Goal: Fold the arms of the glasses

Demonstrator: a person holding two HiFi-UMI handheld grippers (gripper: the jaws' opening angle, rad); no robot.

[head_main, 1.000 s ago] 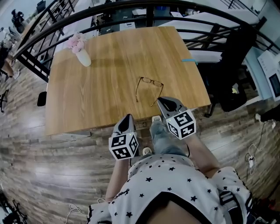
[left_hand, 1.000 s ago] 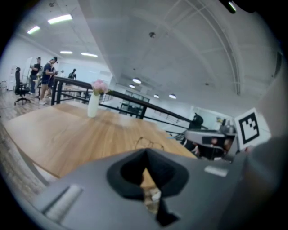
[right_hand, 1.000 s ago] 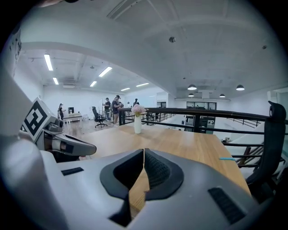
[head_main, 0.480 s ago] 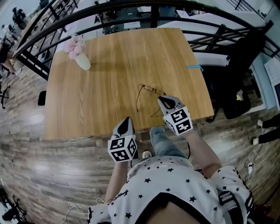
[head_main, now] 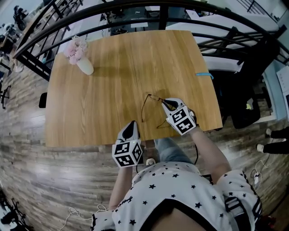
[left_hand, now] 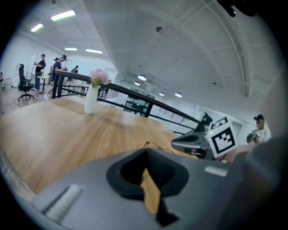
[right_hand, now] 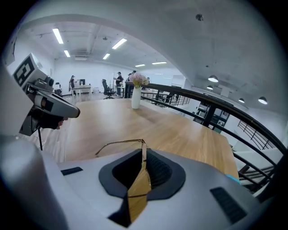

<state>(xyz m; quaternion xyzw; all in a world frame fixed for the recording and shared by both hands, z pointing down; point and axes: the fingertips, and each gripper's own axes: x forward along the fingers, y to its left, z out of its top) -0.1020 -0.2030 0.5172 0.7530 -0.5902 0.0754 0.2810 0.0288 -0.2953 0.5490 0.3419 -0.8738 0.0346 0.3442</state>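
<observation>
Thin-framed glasses (head_main: 143, 108) lie open on the wooden table (head_main: 104, 90) near its front edge, arms pointing toward me. My right gripper (head_main: 168, 103) is shut, its tip right at the glasses' right hinge, over the right arm. In the right gripper view the glasses (right_hand: 118, 143) lie just past the closed jaws (right_hand: 143, 152); I cannot tell whether they touch. My left gripper (head_main: 131, 127) is shut with nothing in it, hanging at the table's front edge, left of the glasses. In the left gripper view the glasses (left_hand: 155, 146) sit beyond the tip (left_hand: 145, 155), next to the right gripper (left_hand: 191, 143).
A white vase of pink flowers (head_main: 82, 57) stands at the table's far left corner. A blue strip (head_main: 204, 74) marks the right edge. Black railings (head_main: 135, 9) curve behind the table, and a black chair (head_main: 246, 103) stands at its right.
Both grippers have moved forward toward the table. The right one has come down from the front edge onto the glasses' right hinge; the left has advanced slightly. The glasses lie as before.
</observation>
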